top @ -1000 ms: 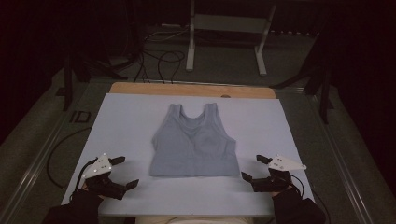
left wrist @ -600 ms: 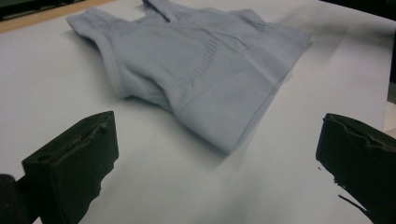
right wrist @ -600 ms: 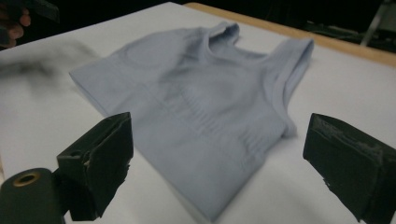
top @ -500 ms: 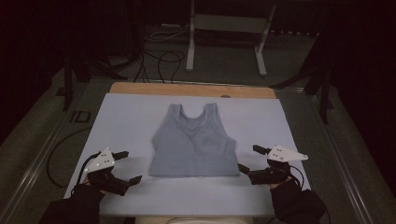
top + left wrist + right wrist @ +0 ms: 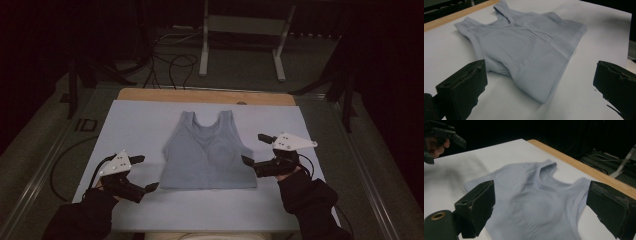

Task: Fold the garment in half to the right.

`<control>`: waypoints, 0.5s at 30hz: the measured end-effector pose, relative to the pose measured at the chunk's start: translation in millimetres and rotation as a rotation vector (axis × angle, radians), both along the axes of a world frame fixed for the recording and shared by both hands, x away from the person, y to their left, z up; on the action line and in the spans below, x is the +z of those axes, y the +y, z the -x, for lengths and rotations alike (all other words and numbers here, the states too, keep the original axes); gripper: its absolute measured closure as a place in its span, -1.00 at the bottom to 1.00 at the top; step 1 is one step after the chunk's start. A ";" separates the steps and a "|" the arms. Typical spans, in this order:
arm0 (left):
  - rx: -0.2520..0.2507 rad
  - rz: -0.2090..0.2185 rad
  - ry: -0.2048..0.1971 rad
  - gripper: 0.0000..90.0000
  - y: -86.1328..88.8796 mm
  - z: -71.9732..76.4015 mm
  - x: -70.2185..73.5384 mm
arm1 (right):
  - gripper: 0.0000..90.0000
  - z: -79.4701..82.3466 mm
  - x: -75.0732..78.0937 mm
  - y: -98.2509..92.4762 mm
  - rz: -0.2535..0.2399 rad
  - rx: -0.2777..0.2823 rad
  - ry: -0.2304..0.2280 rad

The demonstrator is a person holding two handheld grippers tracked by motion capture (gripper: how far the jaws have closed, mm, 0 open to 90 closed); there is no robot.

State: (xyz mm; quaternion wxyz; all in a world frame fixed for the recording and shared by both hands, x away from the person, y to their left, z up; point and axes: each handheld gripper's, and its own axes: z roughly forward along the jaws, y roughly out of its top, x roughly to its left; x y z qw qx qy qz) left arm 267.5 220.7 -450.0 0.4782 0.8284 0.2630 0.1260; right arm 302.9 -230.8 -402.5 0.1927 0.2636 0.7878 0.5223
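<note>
Left gripper (image 5: 142, 174) sits near the bottom-left hem corner of the crop tank top (image 5: 207, 154), jaws spread wide, gripping nothing; in the left gripper view that hem corner (image 5: 544, 98) lies just ahead between the two jaws, slightly toward the right one. The top is pale blue-grey, ribbed, lying flat in the middle of the white sheet (image 5: 140, 120) covering the counter (image 5: 200, 95), straps pointing away from the person, hem toward them, so its long axis runs roughly near-to-far. Right gripper (image 5: 256, 150) is at the top's right side edge, about level with the armhole, jaws also spread and empty; its lower jaw tip looks just beside or touching the fabric, can't tell which. Right gripper view has the garment body (image 5: 536, 207) spanning the gap between the jaws. Judgement: right gripper is nearer to contact, and the fabric lies inward from both, so each needs a short inward move before closing.
</note>
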 end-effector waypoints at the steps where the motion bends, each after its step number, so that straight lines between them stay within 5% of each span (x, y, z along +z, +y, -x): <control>1: -0.004 -0.002 0.000 -1.00 -0.9 -0.8 0.6 | -0.81 -2.6 2.0 3.0 0.001 0.005 -0.001; 15: 0.004 -0.048 -0.002 -1.00 -15.2 -5.1 3.1 | -0.81 -36.3 14.8 47.2 -0.007 0.076 0.001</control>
